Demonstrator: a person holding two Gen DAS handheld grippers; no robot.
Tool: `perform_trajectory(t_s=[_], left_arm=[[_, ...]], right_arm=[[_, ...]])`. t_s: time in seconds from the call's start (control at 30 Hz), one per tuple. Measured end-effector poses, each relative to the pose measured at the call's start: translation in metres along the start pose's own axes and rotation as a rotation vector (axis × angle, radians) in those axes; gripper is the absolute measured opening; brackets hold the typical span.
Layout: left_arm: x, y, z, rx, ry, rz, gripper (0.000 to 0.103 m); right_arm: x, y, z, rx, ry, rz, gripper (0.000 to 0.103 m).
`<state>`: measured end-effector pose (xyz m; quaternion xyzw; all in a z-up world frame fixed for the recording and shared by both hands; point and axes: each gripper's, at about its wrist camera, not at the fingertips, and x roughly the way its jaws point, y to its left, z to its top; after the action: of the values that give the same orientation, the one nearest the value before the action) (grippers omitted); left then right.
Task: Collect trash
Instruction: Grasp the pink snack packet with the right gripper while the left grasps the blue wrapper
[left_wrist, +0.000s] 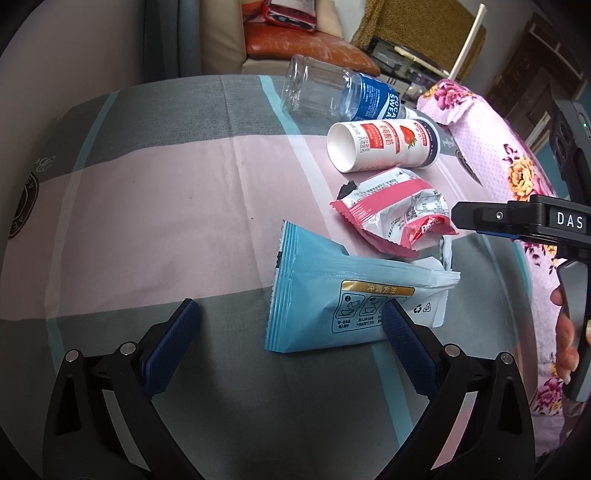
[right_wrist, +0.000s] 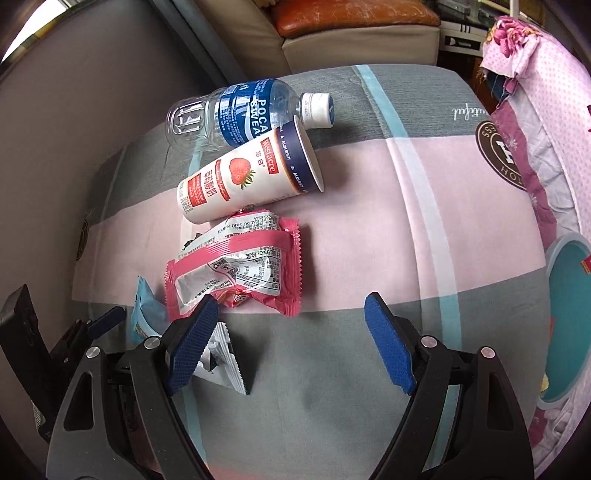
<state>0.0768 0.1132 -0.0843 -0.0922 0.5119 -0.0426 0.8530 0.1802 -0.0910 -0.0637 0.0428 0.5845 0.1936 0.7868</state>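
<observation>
In the left wrist view, the left gripper (left_wrist: 290, 317) hung with its jaws spread wide and nothing between them, above a bedsheet (left_wrist: 147, 206) of grey, pink and pale blue bands. Its right pad overlapped the lower edge of a light blue sachet (left_wrist: 332, 295) lying flat on the sheet, though whether pad and packet touched was hard to judge from this angle. Just beyond the sachet lay a crumpled pink and silver wrapper (left_wrist: 395, 214), then a white strawberry yogurt cup (left_wrist: 384, 146) on its side, and behind that a clear Pocari Sweat bottle (left_wrist: 332, 96), also on its side. The right gripper (left_wrist: 480, 218) reached in from the right edge, near the pink wrapper, with a person's fingers (left_wrist: 565, 332) on its handle; a floral quilt (left_wrist: 517, 166) lay behind it. In the right wrist view, the right gripper (right_wrist: 291, 314) was likewise released, its blue pads well apart and empty over the sheet. Its left pad stood just in front of the pink wrapper (right_wrist: 236, 269), and a torn silver packet (right_wrist: 225, 358) lay partly hidden behind that finger. The yogurt cup (right_wrist: 243, 177) leaned against the capped bottle (right_wrist: 243, 107) farther back. A corner of the blue sachet (right_wrist: 146, 310) showed at the left, and a teal tub (right_wrist: 569, 325) sat at the right edge.
</observation>
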Motion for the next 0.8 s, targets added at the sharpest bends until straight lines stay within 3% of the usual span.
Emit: perform_trajectory(t_s=[0.1,0.27,0.3,0.37,0.47,0.63,0.7,0.8], left_arm=[[0.002,-0.002,0.003,0.020,-0.002,-0.007,0.099],[0.008,-0.013,0.011,0.057,-0.013,-0.027,0.099],[0.009,-0.015,0.012,0.063,-0.019,-0.041,0.099],[0.011,-0.022,0.013,0.073,-0.032,-0.067,0.096],[0.012,-0.034,0.013,0.093,-0.043,-0.091,0.072],[0.003,-0.043,0.009,0.089,-0.074,-0.114,0.048],[-0.002,-0.046,0.007,0.081,-0.079,-0.126,0.028],[-0.009,-0.050,0.003,0.071,-0.085,-0.128,0.027]], right_arm=[[0.012,0.010,0.006,-0.029,0.001,-0.005,0.077],[0.026,0.013,0.011,-0.033,0.014,0.000,0.054],[0.025,0.014,0.011,-0.044,0.000,-0.007,0.041],[0.025,0.015,0.010,-0.049,0.009,0.009,0.039],[0.023,0.017,0.004,-0.061,0.007,0.012,0.037],[0.012,0.009,-0.006,-0.046,-0.005,0.018,0.036],[0.009,0.007,-0.009,-0.037,-0.012,0.012,0.036],[0.000,-0.005,-0.018,-0.012,-0.016,0.015,0.036]])
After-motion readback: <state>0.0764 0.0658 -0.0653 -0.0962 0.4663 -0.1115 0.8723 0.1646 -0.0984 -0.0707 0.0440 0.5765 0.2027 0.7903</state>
